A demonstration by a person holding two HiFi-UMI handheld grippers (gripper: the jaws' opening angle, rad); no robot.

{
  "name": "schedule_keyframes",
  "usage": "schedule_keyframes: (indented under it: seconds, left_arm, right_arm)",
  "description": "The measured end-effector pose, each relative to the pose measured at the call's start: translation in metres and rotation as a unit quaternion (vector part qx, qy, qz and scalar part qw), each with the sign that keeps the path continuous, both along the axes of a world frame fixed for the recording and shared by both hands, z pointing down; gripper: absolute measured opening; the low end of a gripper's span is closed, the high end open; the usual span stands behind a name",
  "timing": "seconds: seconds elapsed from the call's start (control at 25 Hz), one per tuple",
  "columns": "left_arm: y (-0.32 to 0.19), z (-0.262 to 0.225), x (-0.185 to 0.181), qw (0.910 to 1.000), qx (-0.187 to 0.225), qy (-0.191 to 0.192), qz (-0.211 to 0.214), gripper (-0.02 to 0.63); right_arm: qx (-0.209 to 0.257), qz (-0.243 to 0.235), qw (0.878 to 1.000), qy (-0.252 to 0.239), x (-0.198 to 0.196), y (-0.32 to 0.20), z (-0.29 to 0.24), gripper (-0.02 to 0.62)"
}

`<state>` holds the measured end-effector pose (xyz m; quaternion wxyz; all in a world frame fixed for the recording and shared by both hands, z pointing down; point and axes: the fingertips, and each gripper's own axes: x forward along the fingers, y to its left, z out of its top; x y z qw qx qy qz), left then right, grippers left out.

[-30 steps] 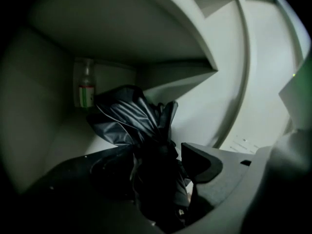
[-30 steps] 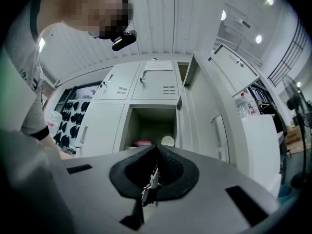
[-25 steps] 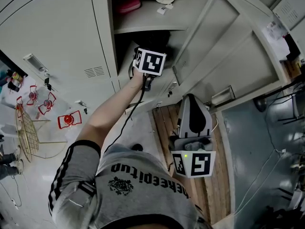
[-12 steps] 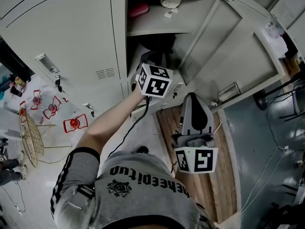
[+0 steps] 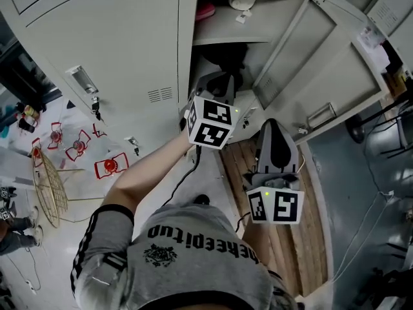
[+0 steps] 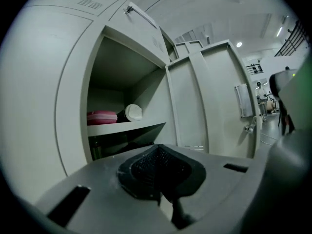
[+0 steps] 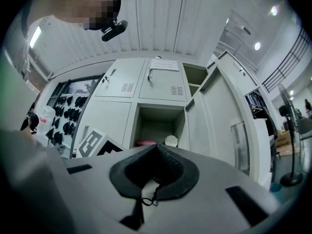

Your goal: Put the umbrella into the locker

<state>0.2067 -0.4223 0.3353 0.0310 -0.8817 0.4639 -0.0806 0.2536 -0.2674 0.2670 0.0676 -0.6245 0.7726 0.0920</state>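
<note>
Umbrella (image 5: 226, 55) looks to be the dark bundle under the shelf of the locker (image 5: 188, 57), so the job seems done (my guess). Left gripper (image 6: 159, 172) has just closed, pads together w/ nothing between. Right gripper (image 7: 155, 173) is likewise pinched together, parked low, prob. unneeded. Head view shows that bundle; left gripper view's own jaws mask it.

Wooden planks (image 5: 308, 247) lie on the pale floor (image 5: 51, 257).
</note>
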Motion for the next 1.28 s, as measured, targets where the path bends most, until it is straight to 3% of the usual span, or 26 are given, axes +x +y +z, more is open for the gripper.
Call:
schedule_keyframes:
  seconds: [0.56,1.0,1.28]
  left_arm:
    - [0.082,-0.038,-0.058,0.9967,0.069,0.014,0.041,0.005]
    - [0.141,-0.06,-0.106,0.9941,0.066,0.068,0.053,0.004]
    - [0.175,-0.064,-0.13,0.9911,0.094,0.068,0.065,0.003]
  right_arm:
    - [-0.004,0.012,1.0,0.003,-0.046,0.033,-0.001,0.003]
    - [-0.001,0.035,0.999,0.003,-0.069,0.072,-0.004,0.002]
    - [0.003,0.052,0.999,0.002,-0.082,0.092,-0.005,0.002]
